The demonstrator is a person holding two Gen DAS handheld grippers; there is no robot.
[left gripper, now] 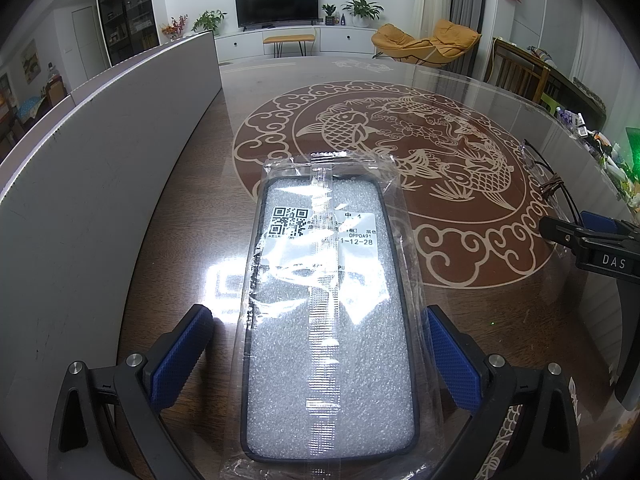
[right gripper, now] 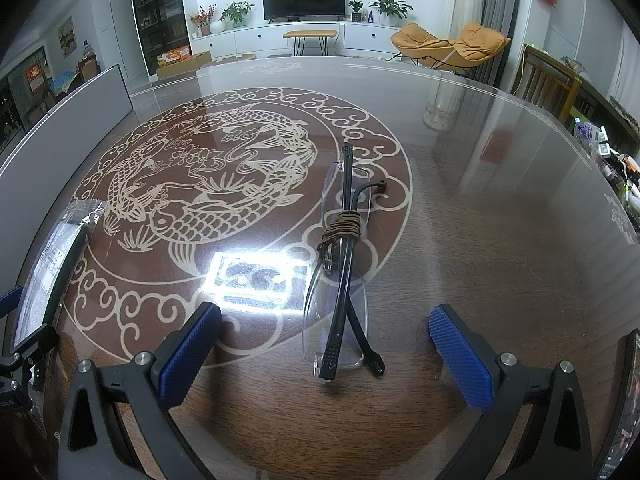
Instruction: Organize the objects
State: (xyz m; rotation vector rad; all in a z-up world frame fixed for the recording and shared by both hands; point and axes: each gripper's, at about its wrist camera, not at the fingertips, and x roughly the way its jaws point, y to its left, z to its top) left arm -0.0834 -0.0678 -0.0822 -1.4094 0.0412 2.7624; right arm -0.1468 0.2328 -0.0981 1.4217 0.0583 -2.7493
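Two grippers wait released: our left gripper [left gripper: 320, 344] straddles the bagged phone case [left gripper: 328, 320] on the bench [right gripper: 480, 220], right gripper [right gripper: 326, 344] straddles the glasses [right gripper: 340, 280]. Next we must close.

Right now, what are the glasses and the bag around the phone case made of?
The glasses look like clear plastic or glass lenses without rims, since the table shows through them, with thin dark arms, probably plastic or metal, and a brown cord wound around them. The bag looks like thin glossy clear plastic: it crinkles and glares over the phone case.
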